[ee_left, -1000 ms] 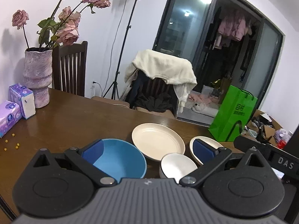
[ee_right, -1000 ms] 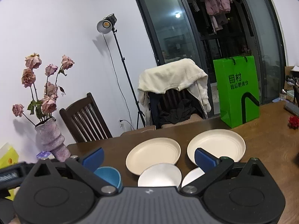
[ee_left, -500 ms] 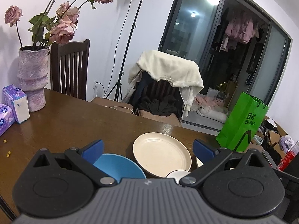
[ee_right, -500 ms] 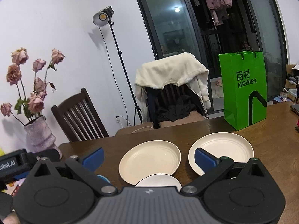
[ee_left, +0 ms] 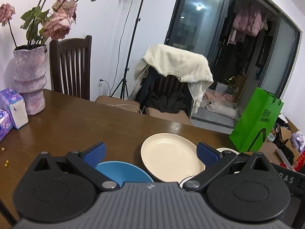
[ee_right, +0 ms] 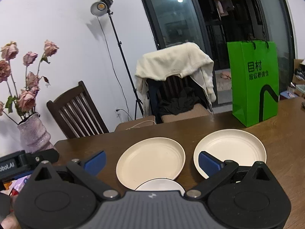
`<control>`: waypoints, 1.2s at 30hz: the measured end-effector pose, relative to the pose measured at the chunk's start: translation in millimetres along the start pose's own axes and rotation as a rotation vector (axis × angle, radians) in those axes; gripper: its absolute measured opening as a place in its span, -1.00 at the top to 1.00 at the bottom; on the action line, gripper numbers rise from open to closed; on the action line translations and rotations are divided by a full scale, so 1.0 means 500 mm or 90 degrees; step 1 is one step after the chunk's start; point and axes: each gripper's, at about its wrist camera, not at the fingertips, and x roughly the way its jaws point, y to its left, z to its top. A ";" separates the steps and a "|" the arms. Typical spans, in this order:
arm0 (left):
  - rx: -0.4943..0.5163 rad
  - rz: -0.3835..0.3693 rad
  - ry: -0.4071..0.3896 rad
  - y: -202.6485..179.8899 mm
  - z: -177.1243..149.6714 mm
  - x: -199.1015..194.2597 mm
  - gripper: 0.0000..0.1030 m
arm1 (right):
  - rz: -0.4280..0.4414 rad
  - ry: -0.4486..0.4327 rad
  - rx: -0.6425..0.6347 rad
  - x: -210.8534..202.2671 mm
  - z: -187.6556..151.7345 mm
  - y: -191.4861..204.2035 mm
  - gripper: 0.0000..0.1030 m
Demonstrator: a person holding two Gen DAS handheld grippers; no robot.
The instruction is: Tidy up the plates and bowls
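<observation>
Both tools hang above the near edge of the counter (ee_right: 276, 133), nothing between their blue pads. The left hand-held gripper (ee_left: 150, 151) is spread wide and empty, and so is the right hand-held gripper (ee_right: 151, 161).

Taking the green bag (ee_right: 253, 82) as the mark: the right cream plate (ee_right: 234, 145) lies just in front of it, the left cream plate (ee_right: 150, 158) lies further to the left of it, and the two plates are apart, not stacked. A white bowl (ee_right: 160, 186) sits nearest the person, its rim just over the near edge of the left cream plate. The blue bowl (ee_left: 122, 171) is furthest from the bag, to the left of that plate.

The plates look thin, stiff and light, with a smooth matte face that may slip between the pads. I would pinch one at its raised rim, one pad over the lip and one under it. The bowls look heavier and likely breakable, so take the wall near the rim and set them down gently.
</observation>
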 end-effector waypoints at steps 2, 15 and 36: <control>-0.002 0.001 0.002 0.001 -0.003 0.008 -1.00 | 0.001 0.004 0.007 0.007 0.002 -0.008 -1.00; -0.036 0.021 0.047 0.015 0.005 0.084 -1.00 | 0.012 0.042 0.010 0.097 0.042 -0.047 -1.00; 0.004 0.186 0.050 -0.076 0.149 0.179 -1.00 | 0.037 0.153 0.042 0.281 0.072 -0.099 -0.87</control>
